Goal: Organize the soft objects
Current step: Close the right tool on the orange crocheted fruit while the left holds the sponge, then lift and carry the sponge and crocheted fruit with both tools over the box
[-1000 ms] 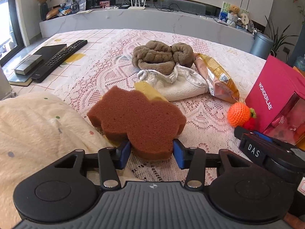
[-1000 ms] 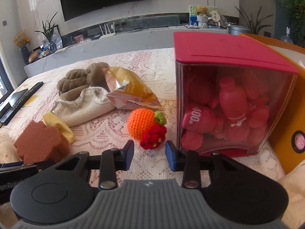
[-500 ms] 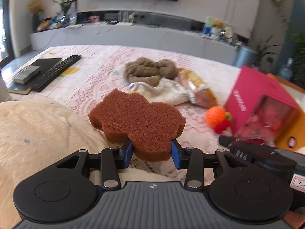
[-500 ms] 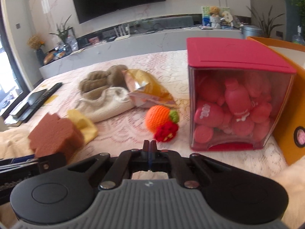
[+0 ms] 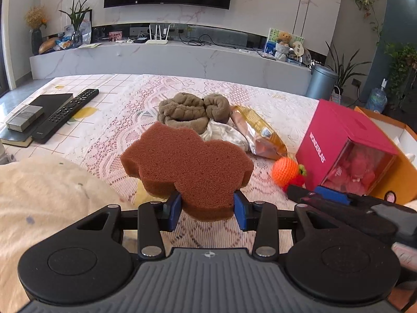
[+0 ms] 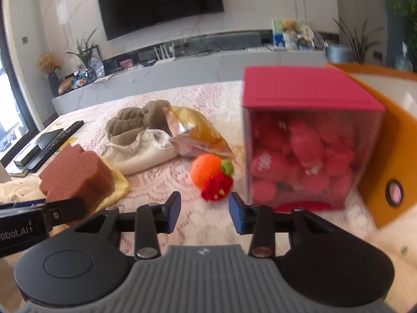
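My left gripper (image 5: pixel 207 211) is shut on a brown sponge (image 5: pixel 186 164) and holds it above the lace cloth; the sponge also shows in the right wrist view (image 6: pixel 77 173). My right gripper (image 6: pixel 204 214) is open and empty, just short of an orange crocheted fruit with a red piece (image 6: pixel 211 176), also in the left wrist view (image 5: pixel 285 170). A brown plush towel (image 5: pixel 192 110), a cream cloth (image 6: pixel 146 151) and a yellow cloth (image 6: pixel 118 182) lie further back.
A red box of pink items (image 6: pixel 307 140) stands right of the fruit, an orange box (image 6: pixel 391 140) behind it. A snack bag (image 5: pixel 258 133) lies mid-table. Remote (image 5: pixel 65 113) and book (image 5: pixel 39 116) at the left. A cream blanket (image 5: pixel 39 190) at near left.
My left gripper has lifted the sponge off the cloth. My right gripper shut half a second ago and has opened again, still facing the crocheted fruit.
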A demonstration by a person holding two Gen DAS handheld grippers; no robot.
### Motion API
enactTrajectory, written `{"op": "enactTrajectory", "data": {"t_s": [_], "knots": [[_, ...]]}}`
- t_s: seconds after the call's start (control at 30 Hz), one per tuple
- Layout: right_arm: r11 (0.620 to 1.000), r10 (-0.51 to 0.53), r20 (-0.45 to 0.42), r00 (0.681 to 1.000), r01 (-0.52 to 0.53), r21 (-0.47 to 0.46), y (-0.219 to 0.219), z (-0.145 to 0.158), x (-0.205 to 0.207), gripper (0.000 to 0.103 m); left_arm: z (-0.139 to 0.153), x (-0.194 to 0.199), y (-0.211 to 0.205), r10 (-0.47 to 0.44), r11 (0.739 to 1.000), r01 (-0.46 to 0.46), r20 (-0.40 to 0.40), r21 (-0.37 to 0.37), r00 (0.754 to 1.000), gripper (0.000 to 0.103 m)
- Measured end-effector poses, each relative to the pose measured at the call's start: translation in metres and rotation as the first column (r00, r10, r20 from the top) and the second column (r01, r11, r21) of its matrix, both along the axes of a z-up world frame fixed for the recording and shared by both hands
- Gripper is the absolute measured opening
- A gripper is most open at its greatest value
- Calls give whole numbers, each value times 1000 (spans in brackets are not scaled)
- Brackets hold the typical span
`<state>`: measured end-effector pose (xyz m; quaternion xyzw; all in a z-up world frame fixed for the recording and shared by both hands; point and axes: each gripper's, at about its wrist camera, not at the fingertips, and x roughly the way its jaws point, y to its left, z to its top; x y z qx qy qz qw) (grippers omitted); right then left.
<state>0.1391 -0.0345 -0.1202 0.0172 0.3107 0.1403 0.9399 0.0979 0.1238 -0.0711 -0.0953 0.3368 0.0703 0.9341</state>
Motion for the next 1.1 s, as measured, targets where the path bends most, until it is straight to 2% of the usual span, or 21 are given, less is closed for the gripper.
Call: {"op": "enactTrajectory", "data": {"t_s": [0.3, 0.43, 0.57, 0.63, 0.67, 0.77, 1.1], "knots": [[970, -44, 39, 998, 52, -236, 34, -13, 15, 44, -10, 9, 6, 4, 998, -6, -27, -61, 1000, 47], [954, -56, 56, 997, 70, -292, 42, -18, 20, 44, -11, 9, 5, 1, 998, -3, -32, -69, 999, 47], [949, -67, 28, 997, 72, -306, 44, -25, 28, 44, -12, 10, 3, -7, 998, 5, -36, -66, 999, 47], [951, -63, 19, 998, 66, -303, 43, -27, 29, 37, -13, 9, 3, -9, 998, 7, -37, -66, 999, 47], [952, -61, 17, 998, 63, -300, 44, -27, 29, 29, -13, 10, 2, -9, 998, 7, -38, -66, 999, 47], [959, -50, 25, 998, 55, -278, 42, -25, 26, 25, -13, 9, 2, -8, 998, 6, -38, -66, 999, 47], [978, 20, 34, 999, -12, -210, 31, -7, -1, 22, -7, -3, 4, 12, 997, -11, 9, -81, 1000, 47]]}}
